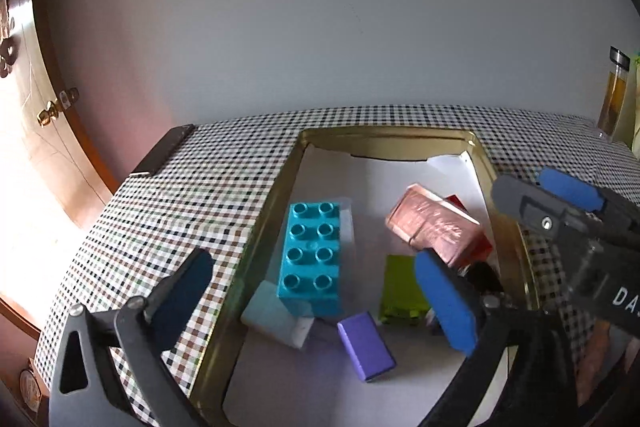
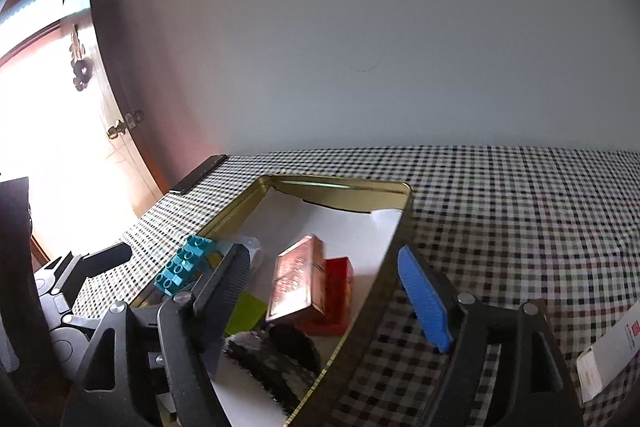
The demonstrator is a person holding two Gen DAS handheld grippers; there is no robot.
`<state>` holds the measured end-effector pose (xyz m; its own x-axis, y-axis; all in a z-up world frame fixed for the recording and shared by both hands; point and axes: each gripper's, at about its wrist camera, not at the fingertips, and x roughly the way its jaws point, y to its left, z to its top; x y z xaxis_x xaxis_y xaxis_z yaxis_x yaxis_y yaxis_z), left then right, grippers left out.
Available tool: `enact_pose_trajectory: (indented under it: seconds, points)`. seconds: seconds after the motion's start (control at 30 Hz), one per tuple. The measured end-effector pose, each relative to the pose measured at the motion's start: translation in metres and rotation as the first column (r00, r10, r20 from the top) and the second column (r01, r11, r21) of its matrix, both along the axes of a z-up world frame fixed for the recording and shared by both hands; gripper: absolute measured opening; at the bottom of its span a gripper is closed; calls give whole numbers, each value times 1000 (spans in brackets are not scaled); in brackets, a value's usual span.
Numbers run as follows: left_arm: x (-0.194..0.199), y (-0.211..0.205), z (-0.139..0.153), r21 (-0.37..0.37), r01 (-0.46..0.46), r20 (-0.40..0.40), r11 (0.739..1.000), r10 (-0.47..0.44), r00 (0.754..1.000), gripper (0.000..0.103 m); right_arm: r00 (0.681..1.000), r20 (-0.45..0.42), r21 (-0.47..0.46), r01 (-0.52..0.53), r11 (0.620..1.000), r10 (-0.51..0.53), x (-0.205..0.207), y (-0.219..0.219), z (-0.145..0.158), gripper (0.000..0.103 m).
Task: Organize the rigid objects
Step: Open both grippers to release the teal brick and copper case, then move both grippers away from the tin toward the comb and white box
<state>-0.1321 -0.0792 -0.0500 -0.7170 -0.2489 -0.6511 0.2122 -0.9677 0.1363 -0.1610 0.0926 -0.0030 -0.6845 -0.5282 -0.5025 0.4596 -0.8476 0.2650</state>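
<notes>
Both grippers, left (image 1: 320, 303) and right (image 2: 320, 291), are wide and hold nothing; bumping the tin (image 1: 280, 195) could knock the copper box (image 1: 434, 225) over.

The left gripper (image 1: 316, 301) tilts downward with its fingers spread wide, nothing gripped. The right gripper (image 2: 324, 291) also slopes down, fingers apart, empty.

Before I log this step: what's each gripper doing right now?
Left gripper: open, nothing held, over the gold tin.
Right gripper: open, nothing held, straddling the tin's right wall.
</notes>
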Motion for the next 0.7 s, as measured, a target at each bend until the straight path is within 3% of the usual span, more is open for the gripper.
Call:
enact_pose_trajectory:
  seconds: [0.47, 0.7]
  points:
    - [6, 15, 8, 37, -7, -31, 999, 8, 999, 102, 999, 8, -39, 41, 998, -40, 7, 29, -2, 84]
    - [11, 48, 16, 40, 44, -66, 998, -42, 997, 102, 996, -14, 3, 84, 996, -84, 18, 59, 0, 85]
